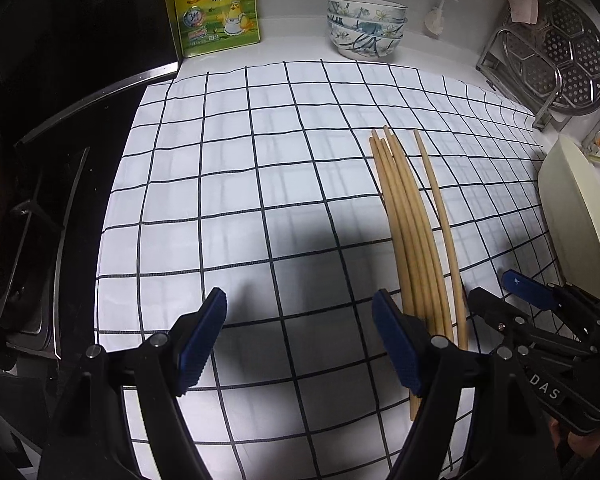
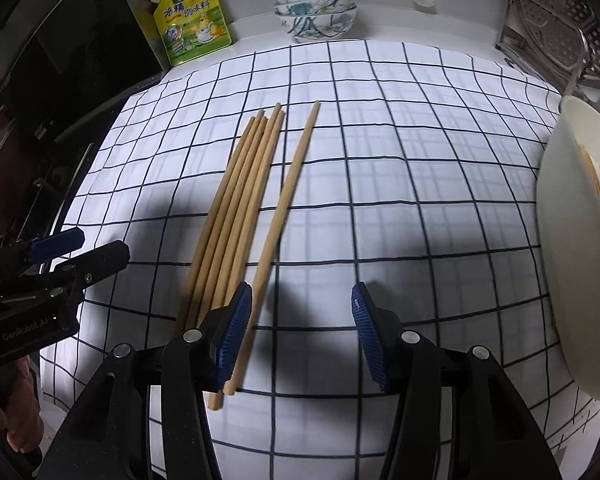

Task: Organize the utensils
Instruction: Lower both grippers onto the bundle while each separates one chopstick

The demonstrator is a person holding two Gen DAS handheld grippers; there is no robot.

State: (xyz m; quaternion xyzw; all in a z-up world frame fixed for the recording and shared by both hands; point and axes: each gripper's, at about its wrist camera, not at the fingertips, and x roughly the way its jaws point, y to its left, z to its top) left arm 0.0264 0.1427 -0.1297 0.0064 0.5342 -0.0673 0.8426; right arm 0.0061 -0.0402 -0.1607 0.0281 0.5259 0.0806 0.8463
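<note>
Several wooden chopsticks (image 1: 410,232) lie in a bundle on the white checked cloth (image 1: 240,184), with one single chopstick (image 1: 440,216) a little apart on their right. They also show in the right wrist view (image 2: 236,200), the single one (image 2: 286,200) beside them. My left gripper (image 1: 300,340) is open and empty, just left of the bundle's near ends. My right gripper (image 2: 300,336) is open and empty, its left finger (image 2: 232,332) over the chopsticks' near ends. A cream holder (image 2: 576,264) on the right has chopsticks in it.
A stack of patterned bowls (image 1: 364,26) and a yellow seasoning pouch (image 1: 216,8) stand at the back. A metal steamer tray in a rack (image 1: 560,64) is at the back right. A black stove (image 1: 52,140) borders the cloth on the left.
</note>
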